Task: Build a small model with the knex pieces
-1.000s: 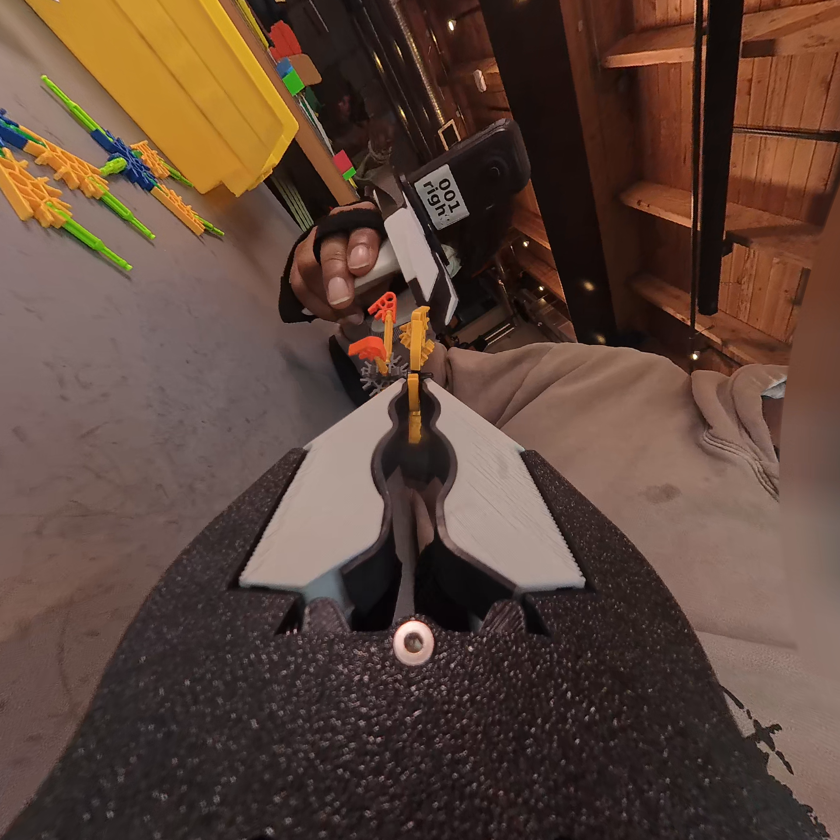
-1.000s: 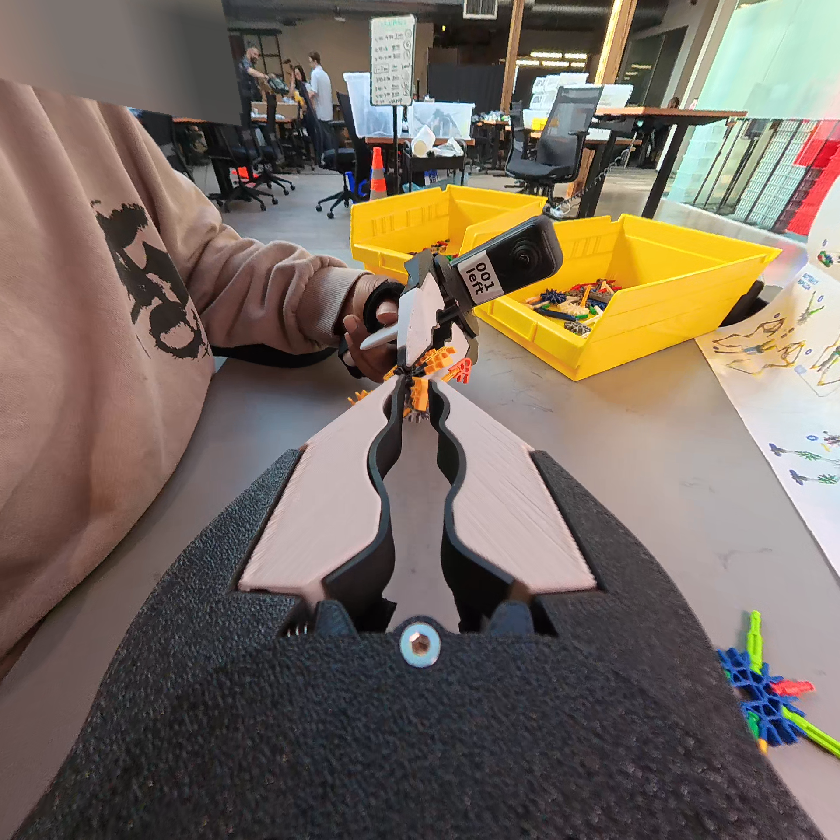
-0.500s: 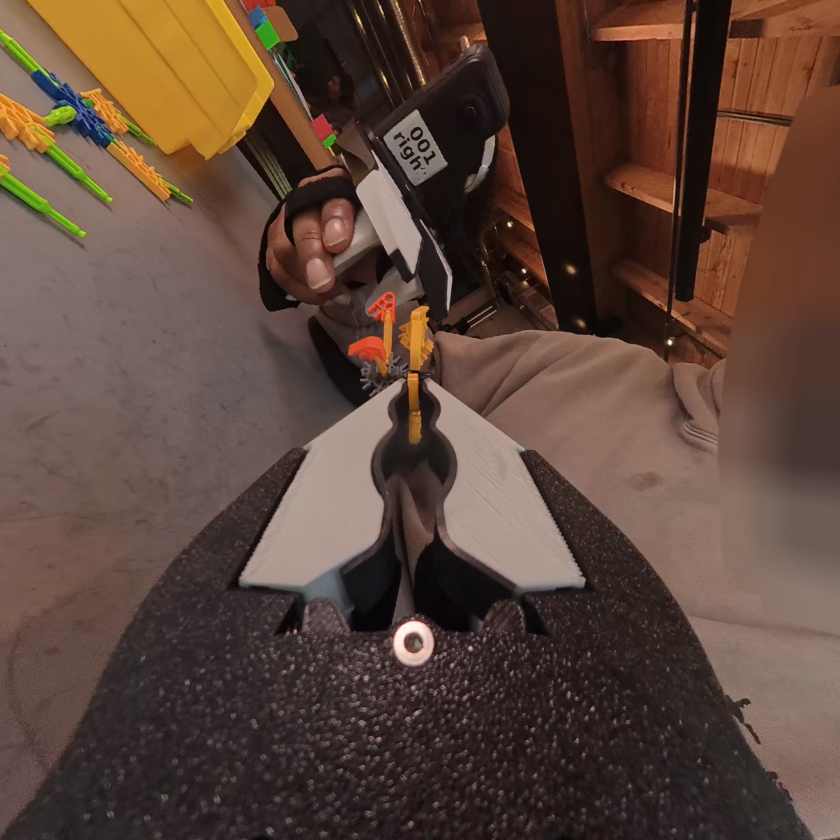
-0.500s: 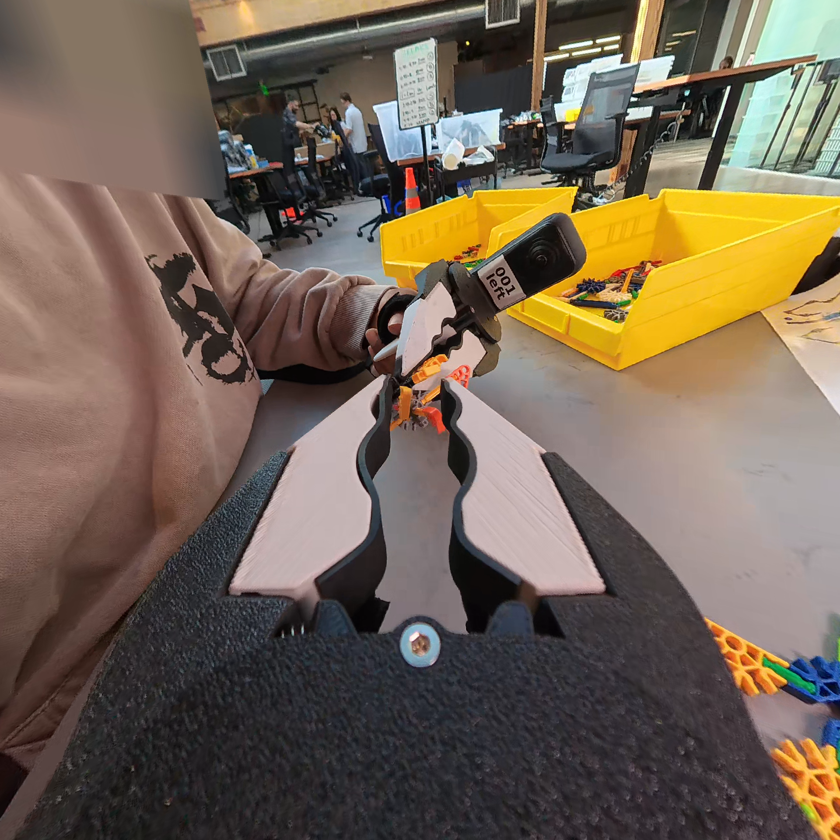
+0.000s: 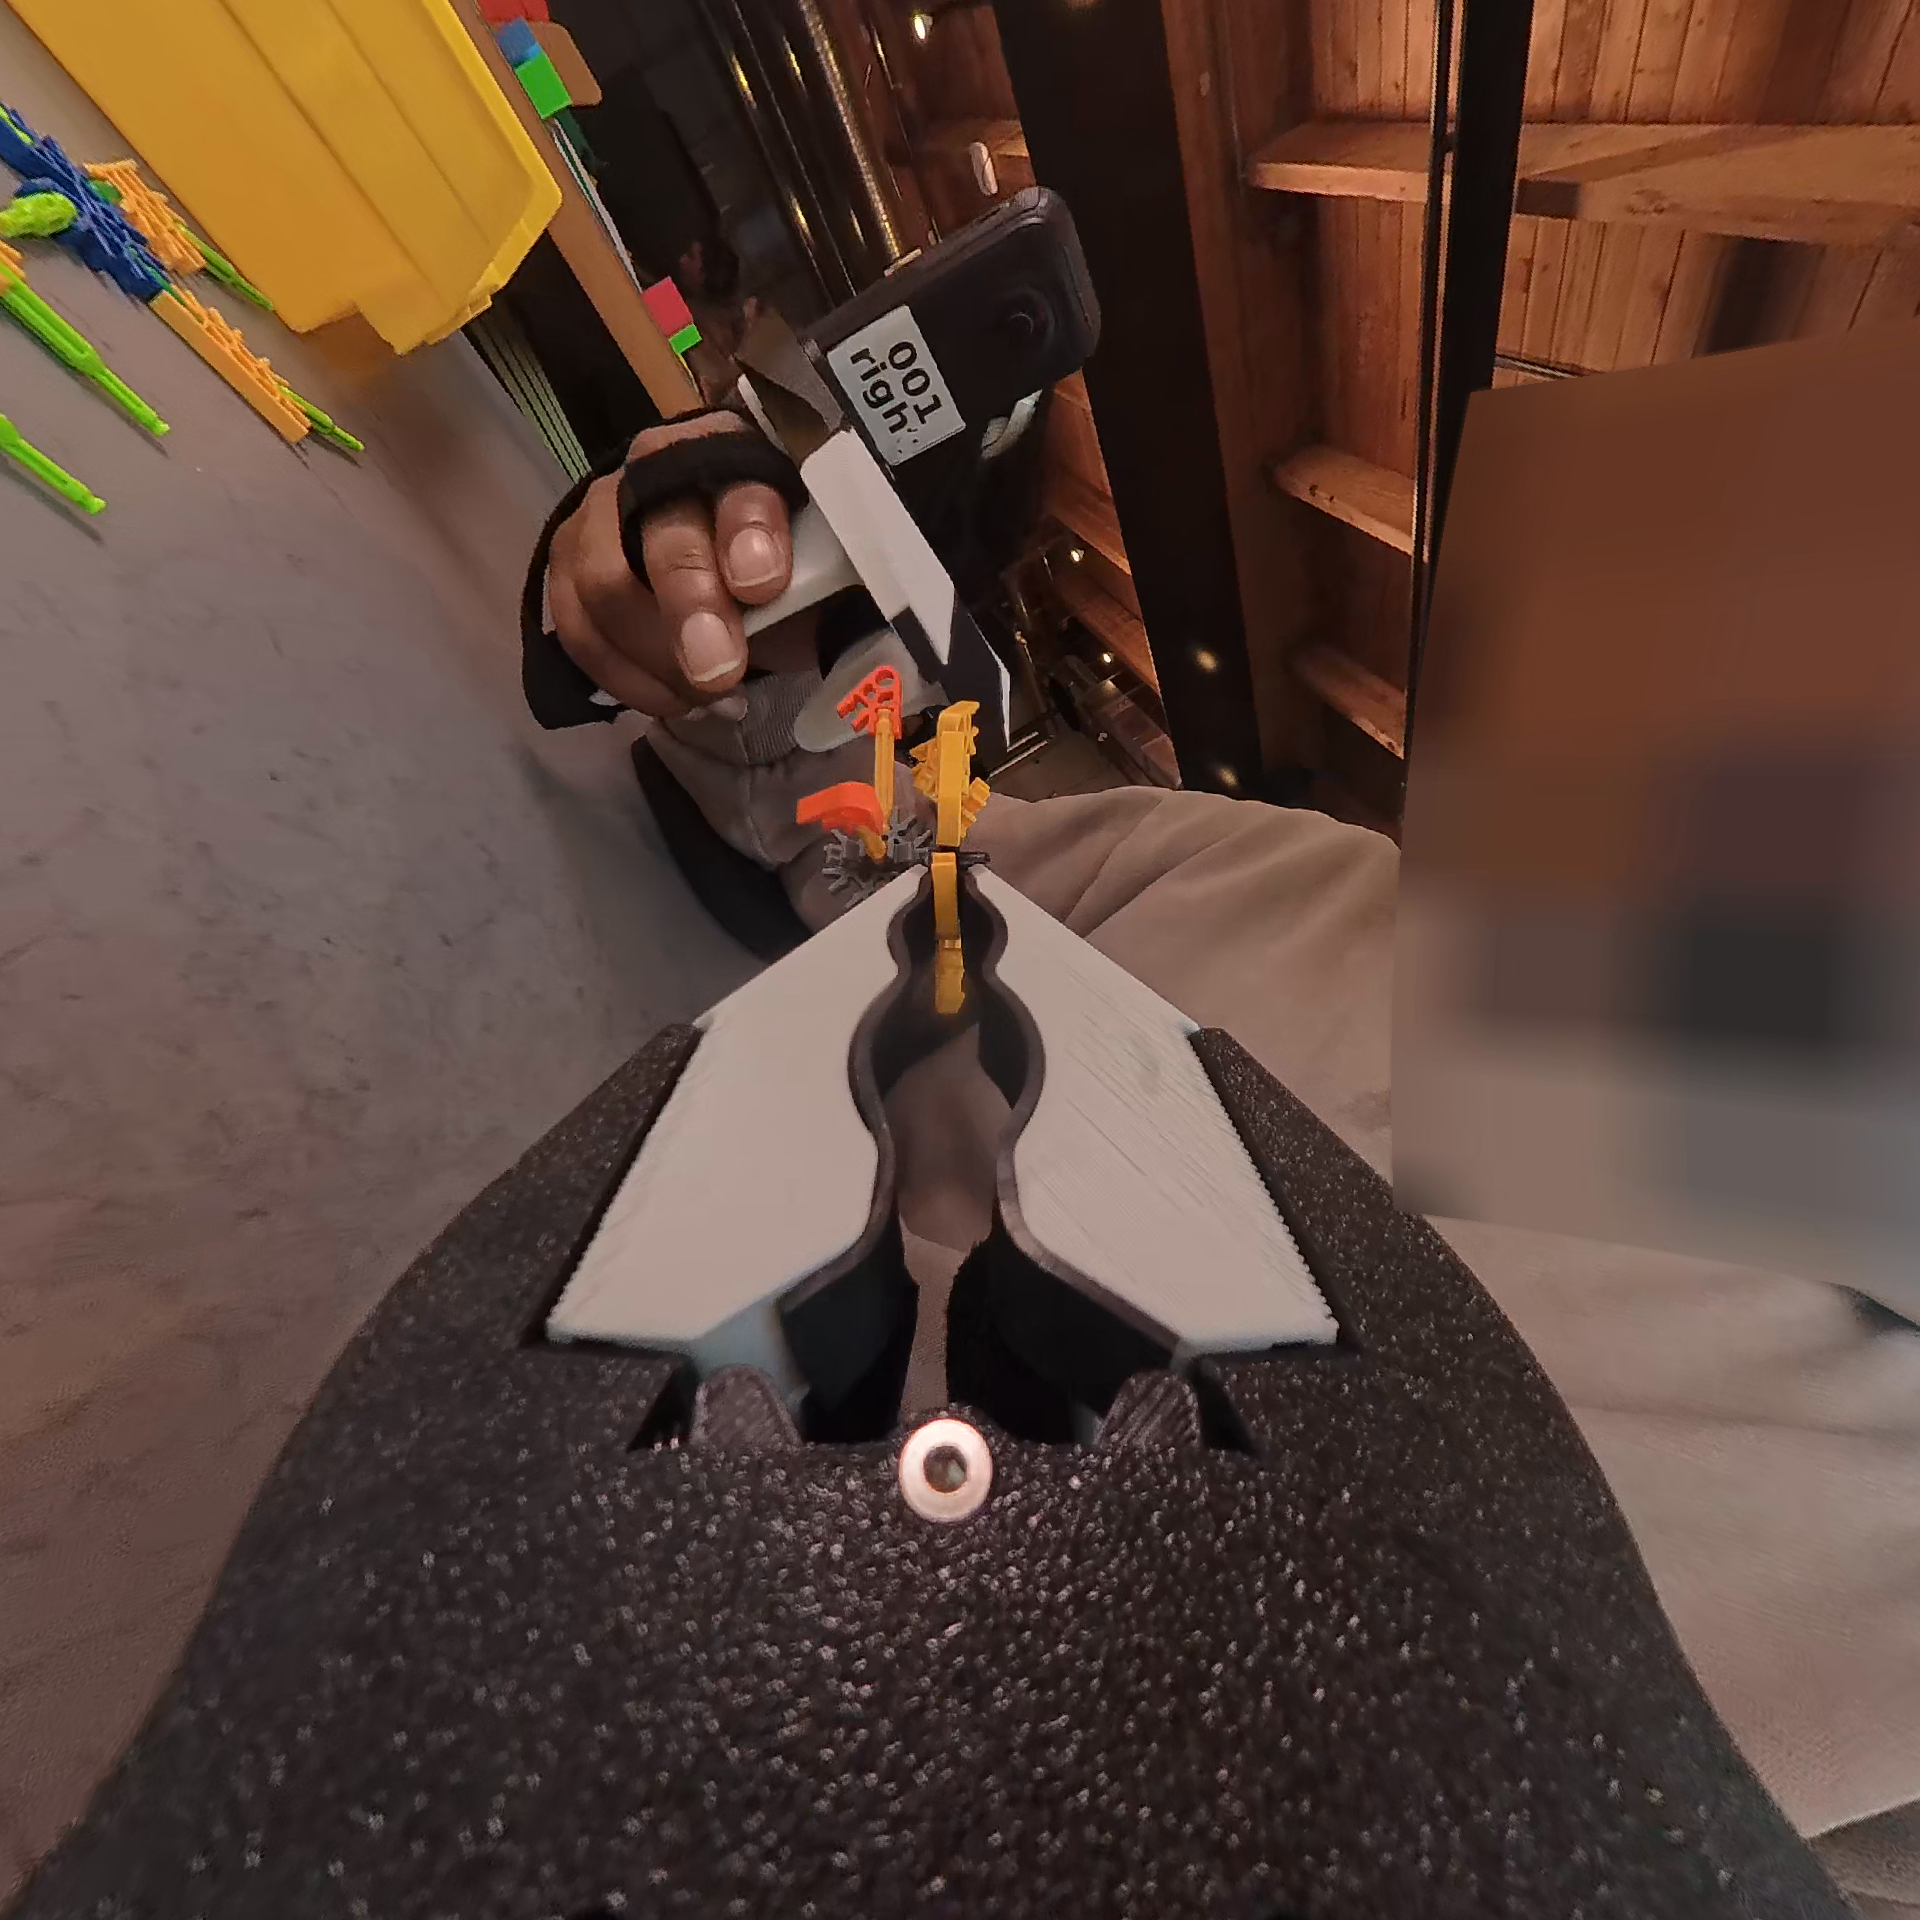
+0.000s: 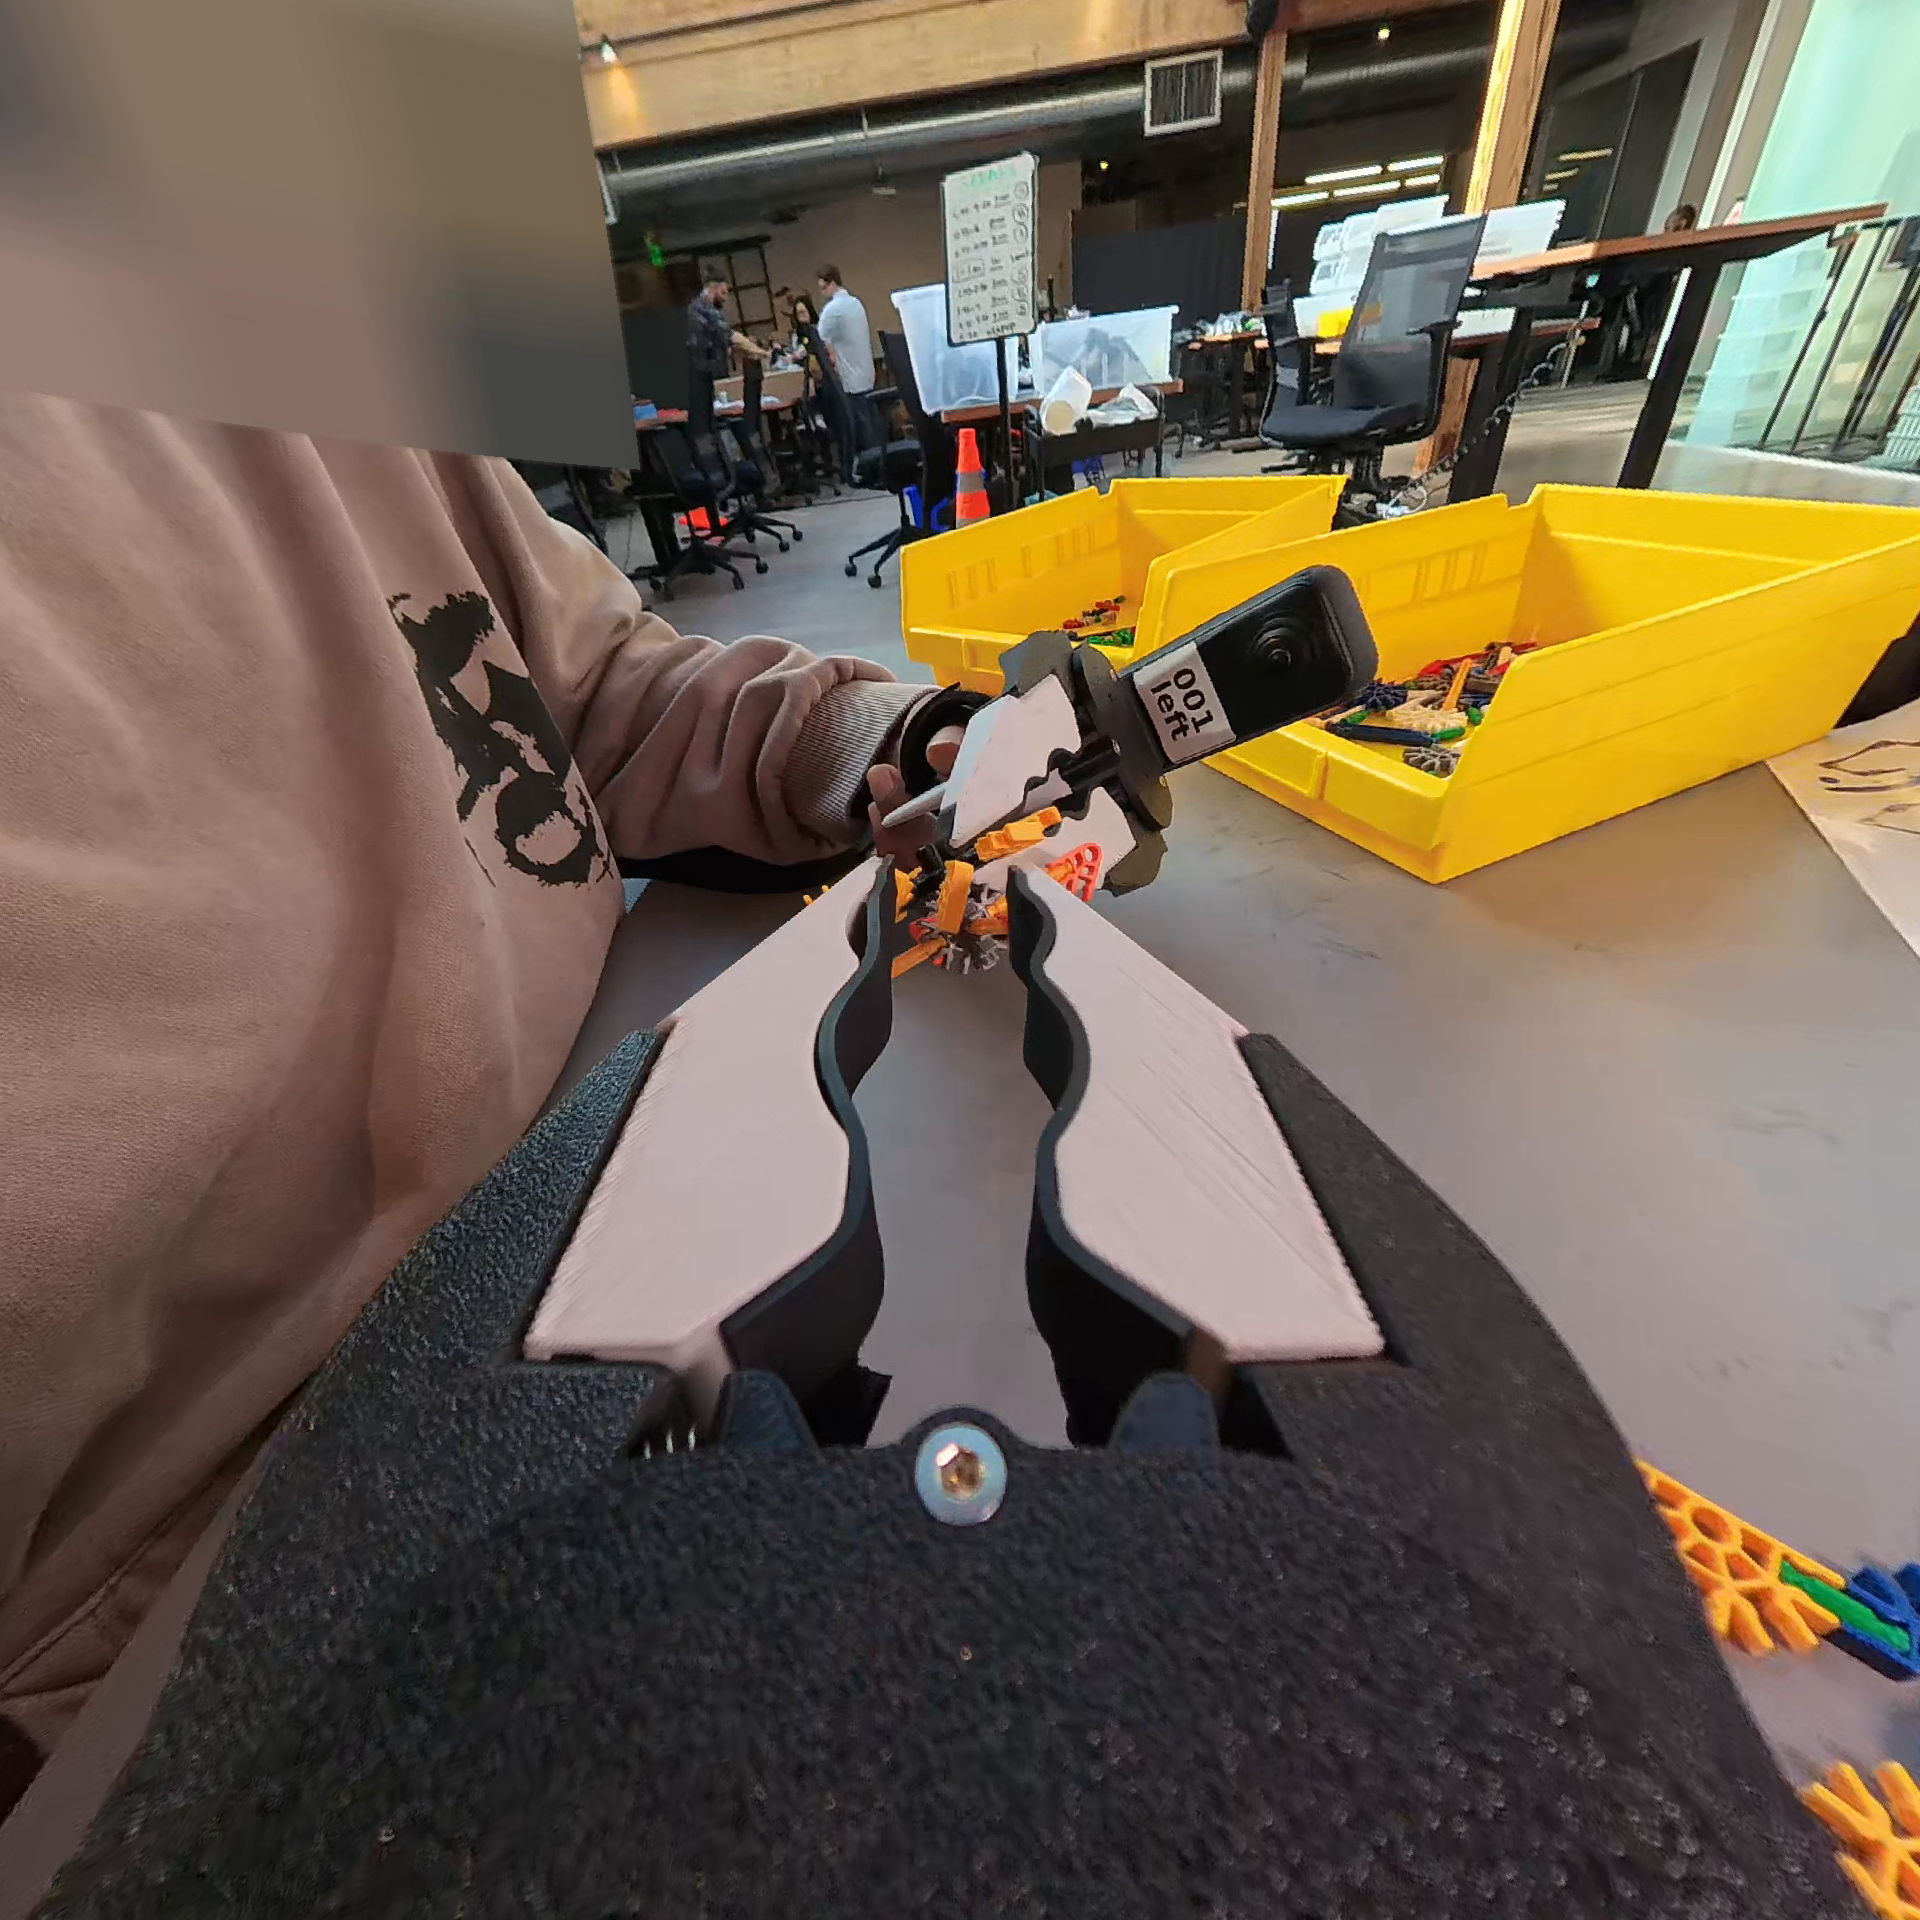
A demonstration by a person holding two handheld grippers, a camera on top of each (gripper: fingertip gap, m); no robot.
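In the left wrist view, the left gripper has its fingers clenched on a thin yellow plastic rod of a small orange, yellow and grey plastic construction-toy assembly, held above the grey bench. Just beyond, a gloved hand holds the right gripper. A yellow plastic bin stands far left. In the right wrist view, the right gripper's fingers are spread apart, their tips flanking the assembly; whether they touch it is unclear. Two yellow bins lie far right.

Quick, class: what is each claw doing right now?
Left claw: shut on a yellow rod.
Right claw: open around the small toy assembly.
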